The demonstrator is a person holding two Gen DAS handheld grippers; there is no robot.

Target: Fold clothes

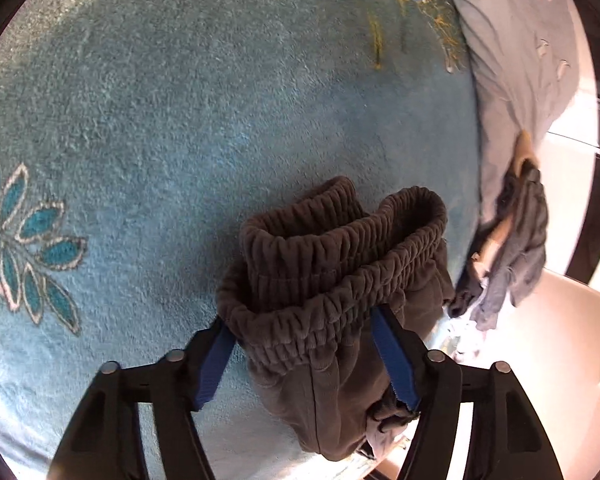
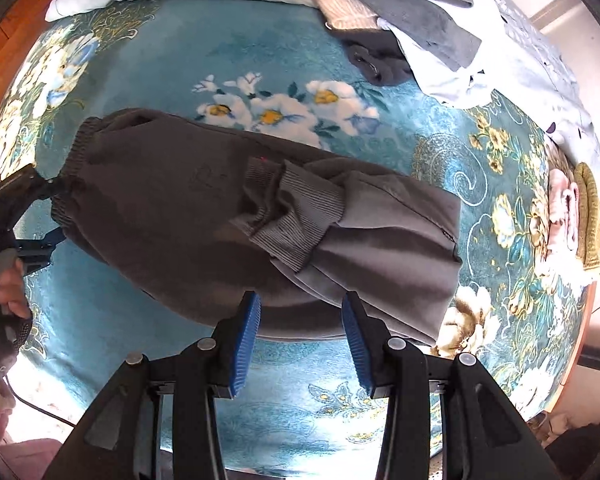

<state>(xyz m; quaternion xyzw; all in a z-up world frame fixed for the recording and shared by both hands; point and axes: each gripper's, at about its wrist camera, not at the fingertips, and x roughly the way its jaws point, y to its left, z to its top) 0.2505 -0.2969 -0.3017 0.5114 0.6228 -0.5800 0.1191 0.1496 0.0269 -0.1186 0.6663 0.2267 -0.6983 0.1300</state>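
Observation:
Dark grey sweatpants [image 2: 172,216] lie folded on the blue floral blanket [image 2: 260,60], their ribbed cuffs [image 2: 296,216] resting on top near the middle. In the left wrist view the gathered elastic waistband [image 1: 332,248] bulges up between the widely spread fingers of my left gripper [image 1: 300,320], which stands open around it. The right blue pad touches the cloth. My right gripper [image 2: 300,298] is open at the near edge of the folded pants, with only the cloth's edge just past its tips. The left gripper [image 2: 40,212] also shows at the waistband end, held by a hand [image 2: 8,284].
A pile of unfolded grey and white clothes [image 2: 412,8] sits at the far right of the bed. A pale blue pillow [image 1: 512,60] lies along the edge, with a grey garment [image 1: 520,248] draped beside it. Pink and olive items [image 2: 580,216] rest at the right edge.

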